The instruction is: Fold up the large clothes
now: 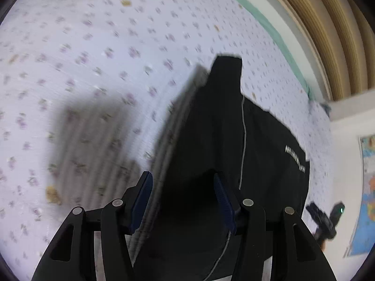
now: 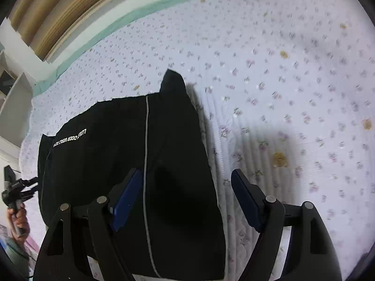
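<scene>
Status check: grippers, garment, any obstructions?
Left gripper open, straddling black garment. Right gripper open over its edge. Garment partly folded on floral bedsheet. No obstructions visible.

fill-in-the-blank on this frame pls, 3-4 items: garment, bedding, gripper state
1. The garment lying on the bed is ____ in colour.
2. The bedsheet carries a small ____ print.
3. The fingers of the right gripper stand ____, gripping nothing.
4. A thin grey stripe on the garment runs beside white ____.

Missing words: black; floral; open; lettering
</scene>
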`<action>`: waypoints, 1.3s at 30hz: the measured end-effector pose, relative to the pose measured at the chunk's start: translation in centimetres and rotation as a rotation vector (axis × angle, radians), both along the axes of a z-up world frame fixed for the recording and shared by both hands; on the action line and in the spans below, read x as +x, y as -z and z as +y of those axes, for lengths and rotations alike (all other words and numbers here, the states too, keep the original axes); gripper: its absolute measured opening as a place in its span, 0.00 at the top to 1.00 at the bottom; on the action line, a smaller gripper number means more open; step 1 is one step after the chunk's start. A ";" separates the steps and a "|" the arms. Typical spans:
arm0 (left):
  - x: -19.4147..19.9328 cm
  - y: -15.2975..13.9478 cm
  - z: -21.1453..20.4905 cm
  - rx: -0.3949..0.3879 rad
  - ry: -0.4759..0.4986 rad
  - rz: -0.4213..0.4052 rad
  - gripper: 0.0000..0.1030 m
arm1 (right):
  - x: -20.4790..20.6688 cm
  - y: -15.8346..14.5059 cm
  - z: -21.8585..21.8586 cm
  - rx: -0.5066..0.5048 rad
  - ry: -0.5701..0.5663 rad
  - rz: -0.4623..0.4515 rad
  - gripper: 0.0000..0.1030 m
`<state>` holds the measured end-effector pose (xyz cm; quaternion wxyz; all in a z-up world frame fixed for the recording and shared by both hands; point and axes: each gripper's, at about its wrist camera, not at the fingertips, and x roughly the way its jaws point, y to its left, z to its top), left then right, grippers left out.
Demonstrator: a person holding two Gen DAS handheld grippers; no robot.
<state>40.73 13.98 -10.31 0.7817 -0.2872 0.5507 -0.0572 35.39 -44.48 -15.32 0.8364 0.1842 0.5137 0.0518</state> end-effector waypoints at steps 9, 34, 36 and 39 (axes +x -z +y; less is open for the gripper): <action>1.2 3.7 0.0 -0.152 0.043 0.063 0.40 | 2.0 5.1 -0.2 0.140 -0.054 0.105 0.21; 2.3 8.3 -0.9 -0.563 0.156 0.091 0.28 | 5.3 9.4 2.4 0.358 -0.134 0.177 0.05; 1.7 7.8 -0.6 -0.602 0.184 0.059 0.28 | 5.5 8.7 3.9 0.379 -0.213 0.167 0.14; 1.8 8.3 -0.8 -0.605 0.185 0.068 0.28 | 5.5 8.4 5.5 0.286 -0.280 0.167 0.14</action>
